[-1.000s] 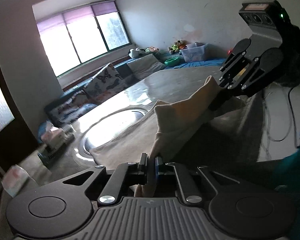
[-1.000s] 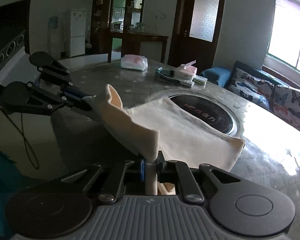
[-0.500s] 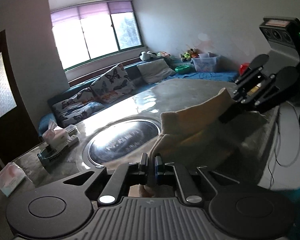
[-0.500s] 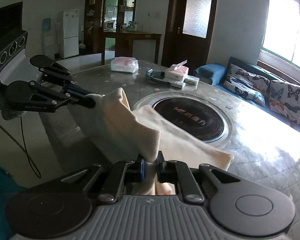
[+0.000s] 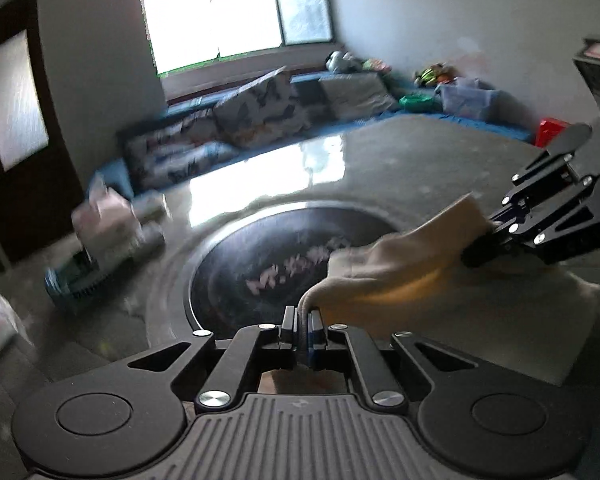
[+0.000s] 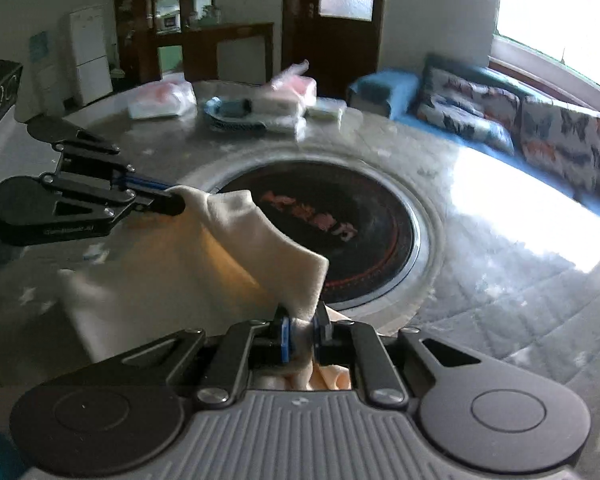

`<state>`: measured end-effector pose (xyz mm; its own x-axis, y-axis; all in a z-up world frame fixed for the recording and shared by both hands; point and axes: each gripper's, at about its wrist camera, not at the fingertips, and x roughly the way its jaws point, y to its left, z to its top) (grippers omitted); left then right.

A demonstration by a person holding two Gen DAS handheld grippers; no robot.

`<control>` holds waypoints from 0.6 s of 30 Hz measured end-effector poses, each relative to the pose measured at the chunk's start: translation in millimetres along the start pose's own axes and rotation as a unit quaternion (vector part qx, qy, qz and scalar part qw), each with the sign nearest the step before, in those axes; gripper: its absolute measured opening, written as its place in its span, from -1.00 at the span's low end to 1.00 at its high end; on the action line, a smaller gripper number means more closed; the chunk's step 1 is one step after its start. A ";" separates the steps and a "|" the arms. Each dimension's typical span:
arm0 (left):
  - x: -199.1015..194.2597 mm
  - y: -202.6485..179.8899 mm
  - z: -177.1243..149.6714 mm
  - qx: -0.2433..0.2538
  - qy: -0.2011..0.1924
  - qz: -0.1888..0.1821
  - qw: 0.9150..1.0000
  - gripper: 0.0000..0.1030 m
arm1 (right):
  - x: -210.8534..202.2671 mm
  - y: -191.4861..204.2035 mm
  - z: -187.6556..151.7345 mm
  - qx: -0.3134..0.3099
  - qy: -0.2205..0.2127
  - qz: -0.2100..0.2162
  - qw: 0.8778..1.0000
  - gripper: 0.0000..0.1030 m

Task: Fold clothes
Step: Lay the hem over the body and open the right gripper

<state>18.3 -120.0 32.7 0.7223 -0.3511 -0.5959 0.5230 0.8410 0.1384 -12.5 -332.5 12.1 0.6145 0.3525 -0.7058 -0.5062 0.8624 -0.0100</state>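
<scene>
While the left gripper [image 5: 302, 330] pinches one corner of the cream cloth [image 6: 204, 264], the right gripper [image 6: 300, 334] is loosening on the other, fabric between its jaws. Cloth drapes over the round table [image 6: 500, 248]; I'd lay both corners level before letting go.

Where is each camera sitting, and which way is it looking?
Left wrist view: sits on the left gripper, looking along its shut fingers toward the window and sofa; the right gripper shows at right.
Right wrist view: sits on the right gripper, whose jaws are opening around cloth, facing the door and fridge; the left gripper shows at left.
Both share the cream cloth strung between the grippers, and the table's dark round inset.
</scene>
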 end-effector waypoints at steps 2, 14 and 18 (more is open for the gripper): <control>5.8 0.6 -3.4 -0.006 0.009 0.007 1.000 -0.90 | 12.3 -7.7 -2.4 0.022 -0.003 -0.013 1.000 -0.66; -3.1 10.7 -0.8 -0.051 0.009 0.056 0.997 -0.58 | -39.7 -31.9 -13.9 0.081 -0.081 -0.057 0.992 -0.28; -21.6 8.5 6.0 -0.076 -0.012 0.052 0.996 -0.58 | -46.4 -18.2 -23.9 0.071 -0.067 -0.035 0.995 -0.41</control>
<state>9.9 -107.7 51.5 0.7805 -0.2661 -0.5657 0.3713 0.9253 0.0769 -46.3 -373.2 28.0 0.7258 0.3265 -0.6055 -0.3748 0.9258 0.0500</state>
